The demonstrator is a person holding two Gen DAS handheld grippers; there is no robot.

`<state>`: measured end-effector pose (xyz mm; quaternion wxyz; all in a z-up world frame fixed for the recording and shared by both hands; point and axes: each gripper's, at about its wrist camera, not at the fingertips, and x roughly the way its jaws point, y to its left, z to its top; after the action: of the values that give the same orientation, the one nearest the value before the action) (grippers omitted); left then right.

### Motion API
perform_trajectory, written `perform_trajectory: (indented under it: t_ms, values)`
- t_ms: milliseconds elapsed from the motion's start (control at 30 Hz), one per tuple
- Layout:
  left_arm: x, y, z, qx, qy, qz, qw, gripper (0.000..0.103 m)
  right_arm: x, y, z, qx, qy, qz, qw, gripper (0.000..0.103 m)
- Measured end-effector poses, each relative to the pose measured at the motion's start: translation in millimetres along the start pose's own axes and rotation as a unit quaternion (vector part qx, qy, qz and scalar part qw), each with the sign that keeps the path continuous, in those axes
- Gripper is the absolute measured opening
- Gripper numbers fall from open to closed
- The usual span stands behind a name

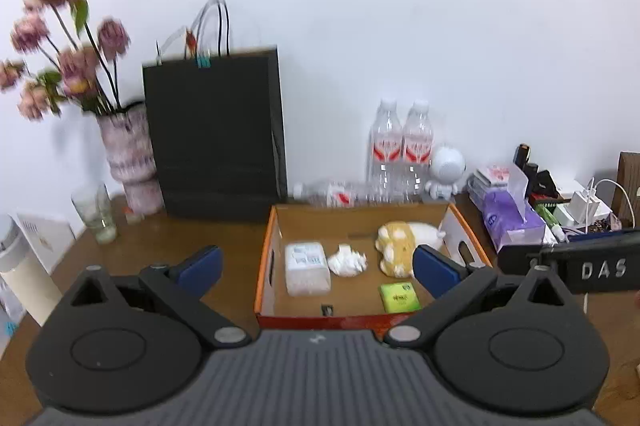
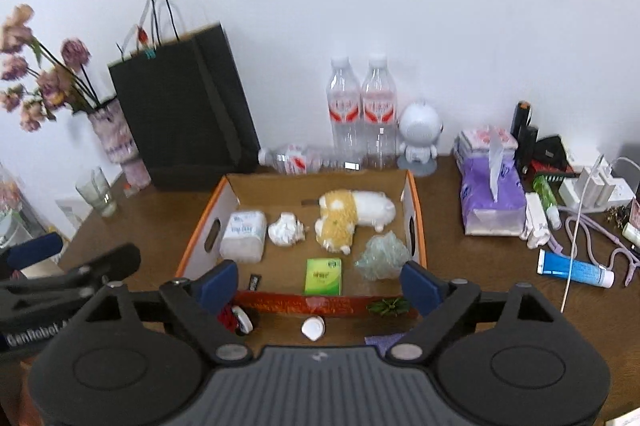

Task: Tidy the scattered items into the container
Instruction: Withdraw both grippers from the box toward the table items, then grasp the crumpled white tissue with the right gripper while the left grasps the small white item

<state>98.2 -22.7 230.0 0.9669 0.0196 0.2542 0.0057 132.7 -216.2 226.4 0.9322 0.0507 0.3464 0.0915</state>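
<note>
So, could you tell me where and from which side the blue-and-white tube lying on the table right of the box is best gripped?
Probably the tube is best gripped across its blue mid-body, coming from above with the fingers astride its long axis. It lies flat, and a white cable crosses it, so grip left of the cable.

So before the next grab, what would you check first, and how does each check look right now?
1. Right gripper empty and open: ok, nothing between its blue fingers.
2. Left gripper empty and open: ok, its jaws stand wide.
3. Cardboard box has spare floor: ok, bare cardboard shows beside the green packet.
4. Everything tidied: not ok, a small white round thing and a little green plant lie on the table in front of the box.
5. Those two within easy view: ok, both sit just under the right gripper.
6. Plush toy lying steady in the box: cannot tell.
</note>
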Motion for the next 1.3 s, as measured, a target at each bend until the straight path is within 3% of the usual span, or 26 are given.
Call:
perform_trajectory:
  t_ms: [133,400,567,767,933,1133,1300]
  values:
    - [-18,-4,-32,-0.003,-0.064,0.004,0.9979,0.103,-16,-5,-40,0.007,-0.073,-0.002,0.997,0.095]
    - [-49,-9,-110,0.007,-0.134,-0.001,0.991,0.103,-36,-7,-125,0.006,-0.159,-0.011,0.987,0.102]
    - [-66,6,-163,-0.038,-0.135,-0.007,0.9901,0.103,-49,-7,-192,-0.014,-0.171,0.015,0.985,0.103]
    - [-75,-6,-220,0.002,-0.125,0.006,0.9921,0.103,-49,0,-258,-0.024,-0.175,0.02,0.984,0.103]
    - [-87,-11,-247,0.011,-0.131,0.004,0.9913,0.103,-54,-4,-289,-0.013,-0.189,0.037,0.981,0.103]
    - [-96,-5,-269,-0.014,-0.119,-0.002,0.9928,0.103,-57,-9,-316,0.0,-0.181,0.007,0.983,0.103]
    - [-93,-7,-275,-0.001,-0.109,-0.009,0.994,0.103,-54,1,-330,-0.04,-0.178,-0.006,0.983,0.103]
